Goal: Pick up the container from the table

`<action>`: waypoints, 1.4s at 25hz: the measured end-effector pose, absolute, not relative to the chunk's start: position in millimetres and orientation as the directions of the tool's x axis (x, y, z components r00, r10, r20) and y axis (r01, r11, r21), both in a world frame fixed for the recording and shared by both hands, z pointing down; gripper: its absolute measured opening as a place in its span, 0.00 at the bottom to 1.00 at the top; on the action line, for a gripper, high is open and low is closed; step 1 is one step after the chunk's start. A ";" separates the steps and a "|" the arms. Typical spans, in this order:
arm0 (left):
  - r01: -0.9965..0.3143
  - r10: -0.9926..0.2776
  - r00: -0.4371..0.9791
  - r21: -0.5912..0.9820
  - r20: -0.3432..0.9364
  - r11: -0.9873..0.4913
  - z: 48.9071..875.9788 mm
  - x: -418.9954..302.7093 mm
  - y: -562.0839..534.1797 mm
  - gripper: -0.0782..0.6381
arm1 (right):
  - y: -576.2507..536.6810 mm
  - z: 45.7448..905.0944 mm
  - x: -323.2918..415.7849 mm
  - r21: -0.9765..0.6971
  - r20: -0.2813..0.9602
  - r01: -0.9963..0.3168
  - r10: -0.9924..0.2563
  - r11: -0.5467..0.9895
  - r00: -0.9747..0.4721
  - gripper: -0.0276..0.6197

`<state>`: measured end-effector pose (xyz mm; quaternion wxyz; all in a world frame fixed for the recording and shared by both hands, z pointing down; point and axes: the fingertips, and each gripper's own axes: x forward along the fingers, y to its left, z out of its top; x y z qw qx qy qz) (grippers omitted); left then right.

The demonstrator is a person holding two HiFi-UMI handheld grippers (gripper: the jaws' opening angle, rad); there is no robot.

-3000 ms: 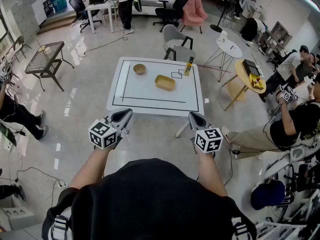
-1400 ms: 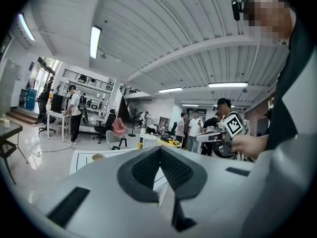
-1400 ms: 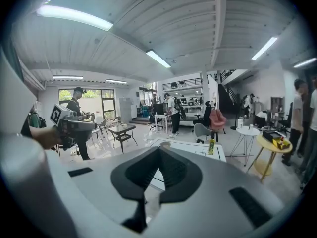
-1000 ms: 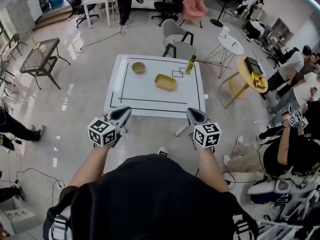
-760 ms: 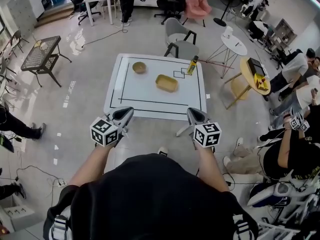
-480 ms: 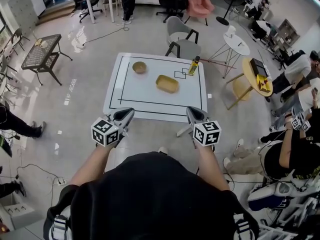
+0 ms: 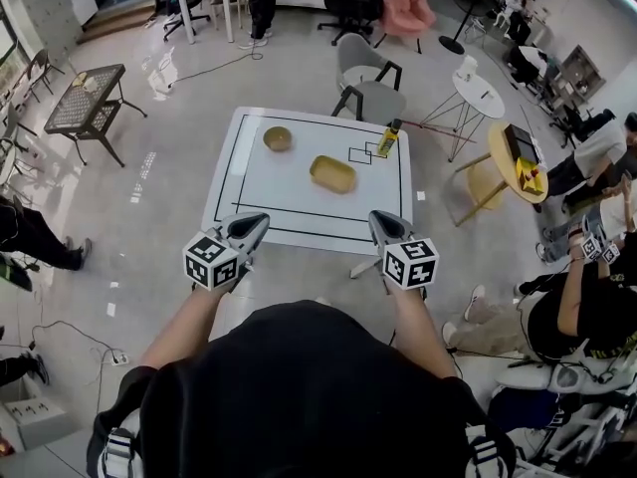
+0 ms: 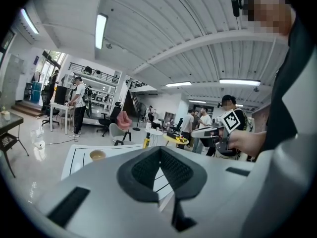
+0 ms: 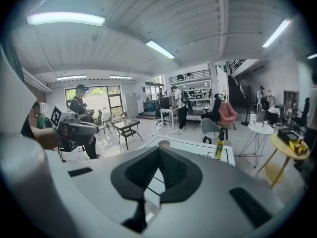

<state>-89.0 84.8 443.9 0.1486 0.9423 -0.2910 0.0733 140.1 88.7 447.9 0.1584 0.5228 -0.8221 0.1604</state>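
Observation:
The tan rectangular container point(image 7: 332, 173) lies near the middle of the white table point(image 7: 249, 197), well ahead of both grippers. My left gripper point(image 7: 261, 220) hovers short of the table's near edge, shut and empty. My right gripper point(image 7: 376, 217) is level with it at the near right corner, also shut with nothing in it. In the left gripper view the shut left gripper point(image 8: 161, 149) covers the container. The right gripper point(image 9: 159, 148) hides it in the right gripper view too.
On the table also stand a round wooden bowl point(image 7: 278, 138) at the far left and a yellow bottle point(image 7: 388, 140) at the far right. A grey chair point(image 7: 370, 90) sits behind the table. Side tables point(image 7: 476, 90) and seated people point(image 7: 587, 297) are at the right.
The person has stepped closer to the table, so both grippers now sit nearer its front edge. Both jaws stay shut and empty.

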 end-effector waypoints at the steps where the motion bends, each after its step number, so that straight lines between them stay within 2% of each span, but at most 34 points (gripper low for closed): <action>1: -0.573 -0.529 0.818 0.238 0.227 -0.784 445.4 -88.0 81.8 0.12 | 85.5 449.5 141.6 -0.100 0.428 -0.909 -0.807 0.405 -0.407 0.05; 35: -0.650 -0.583 0.757 0.251 0.295 -0.717 463.8 -5.5 3.3 0.12 | -11.7 480.4 206.0 -0.150 0.461 -0.843 -0.717 0.517 -0.522 0.05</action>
